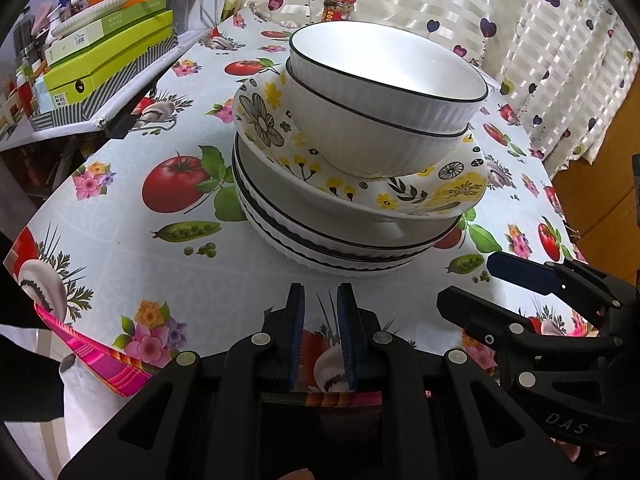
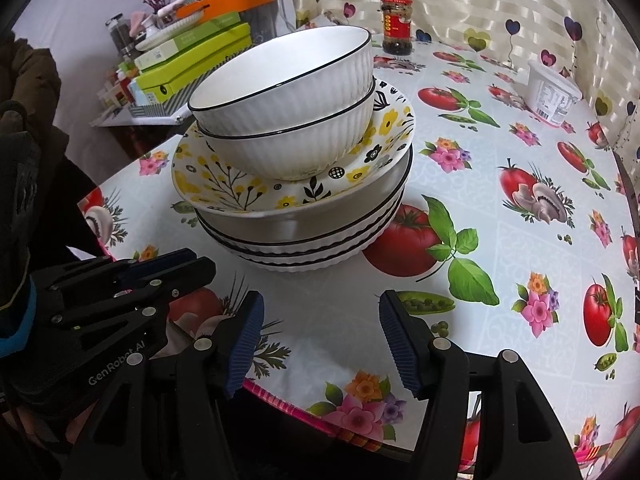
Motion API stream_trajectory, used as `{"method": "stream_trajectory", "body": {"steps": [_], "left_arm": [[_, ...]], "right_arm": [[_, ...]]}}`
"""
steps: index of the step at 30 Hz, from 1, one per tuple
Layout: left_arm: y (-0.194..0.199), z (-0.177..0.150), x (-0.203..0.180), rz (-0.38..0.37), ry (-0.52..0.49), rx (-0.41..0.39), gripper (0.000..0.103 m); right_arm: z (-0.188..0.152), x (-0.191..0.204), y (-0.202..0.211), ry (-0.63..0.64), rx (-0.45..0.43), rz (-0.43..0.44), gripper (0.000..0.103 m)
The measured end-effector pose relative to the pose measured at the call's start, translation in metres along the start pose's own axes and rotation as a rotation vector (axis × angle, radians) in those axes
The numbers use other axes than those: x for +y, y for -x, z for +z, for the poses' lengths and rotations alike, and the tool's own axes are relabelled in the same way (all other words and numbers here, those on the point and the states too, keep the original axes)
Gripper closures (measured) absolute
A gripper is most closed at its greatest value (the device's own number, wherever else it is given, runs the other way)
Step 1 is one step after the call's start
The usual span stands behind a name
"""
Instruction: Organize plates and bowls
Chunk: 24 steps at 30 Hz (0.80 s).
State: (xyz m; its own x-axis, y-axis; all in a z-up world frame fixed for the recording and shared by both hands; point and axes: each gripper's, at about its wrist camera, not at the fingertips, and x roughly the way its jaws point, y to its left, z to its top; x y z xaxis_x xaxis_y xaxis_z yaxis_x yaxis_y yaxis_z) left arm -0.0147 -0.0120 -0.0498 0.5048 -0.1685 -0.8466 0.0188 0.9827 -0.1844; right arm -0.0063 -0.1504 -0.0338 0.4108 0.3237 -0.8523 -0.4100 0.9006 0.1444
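Two nested white bowls (image 2: 288,120) tilted atop flowered plate (image 2: 248,196), plate on ribbed dishes (image 2: 320,248), table (image 2: 520,240) centre; top bowl may slide toward 9 o'clock if nudged; left gripper (image 1: 322,336) clenched, empty, right gripper (image 2: 322,340) released, at 6 o'clock

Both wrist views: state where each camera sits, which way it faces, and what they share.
Left wrist: on the left gripper, angled down over the table edge at the dish stack; jaws near shut, empty; right gripper at right.
Right wrist: on the right gripper, angled down; jaws open, empty; left gripper and a gloved hand at left.
Shared: the stack, top bowl, jar, tablecloth.
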Motion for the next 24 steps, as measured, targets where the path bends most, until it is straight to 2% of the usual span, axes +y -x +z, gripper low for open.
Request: {"method": "stream_trajectory", "body": {"steps": [24], "left_arm": [[-0.002,-0.0011,0.002,-0.008,0.01,0.002,0.086]], "right_arm": [[0.0015,0.0016,-0.0013,0.0,0.0,0.002,0.041]]}}
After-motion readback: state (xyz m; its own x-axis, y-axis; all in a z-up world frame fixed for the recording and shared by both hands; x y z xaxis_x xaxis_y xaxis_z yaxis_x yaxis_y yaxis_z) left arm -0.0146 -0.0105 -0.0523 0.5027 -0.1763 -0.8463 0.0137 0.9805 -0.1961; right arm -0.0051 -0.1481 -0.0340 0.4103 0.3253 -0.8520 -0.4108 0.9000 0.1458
